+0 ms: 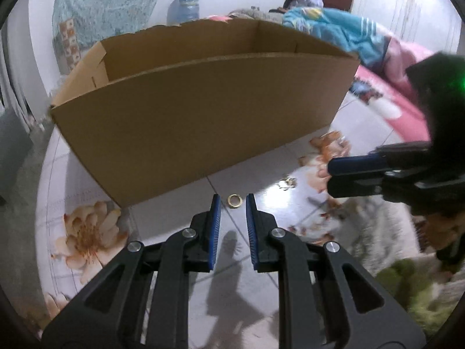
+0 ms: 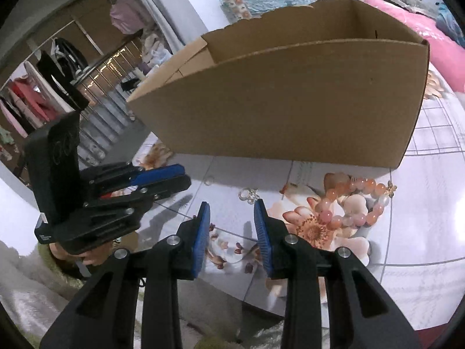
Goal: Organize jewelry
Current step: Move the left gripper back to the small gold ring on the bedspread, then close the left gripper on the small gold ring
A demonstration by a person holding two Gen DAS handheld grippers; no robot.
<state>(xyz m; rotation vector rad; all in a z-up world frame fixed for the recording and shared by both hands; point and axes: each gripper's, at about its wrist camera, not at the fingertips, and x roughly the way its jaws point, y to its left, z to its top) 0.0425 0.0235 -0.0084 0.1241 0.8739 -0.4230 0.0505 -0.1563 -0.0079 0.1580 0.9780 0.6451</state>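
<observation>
We are holding the left gripper [image 1: 232,199] low over the glossy flower-printed tabletop [image 1: 162,221], its blue-padded fingers standing apart with nothing between them, and the small gold ring [image 1: 235,200] is lying flat on the surface just ahead of the tips, centred in the gap. The right gripper [image 2: 232,208] is also gaping and empty; a small silvery piece of jewelry [image 2: 247,195] — too small to tell whether it is an earring or a charm — is sitting just beyond its fingertips. Off to its right the bracelet of orange and pink beads [image 2: 353,203] is resting in a loop on the printed flower, near the front wall of the open brown cardboard box [image 2: 290,110], which we take to be where the pieces belong.

The main risk, as we are judging it, is the ring itself: it is thin, flat and lying on a slick surface, so pads closing a little high may be skating over it or flicking it away — possibly under the box edge or off the table. Closing off-centre could tip it up and let it roll. The two tools are also working close together, the right one reaching in beside the left, so a hurried move could be knocking one against the other or sweeping the silvery piece aside. The tall box wall is standing close, too; a low carry could be clipping its rim and shaking the ring loose.
</observation>
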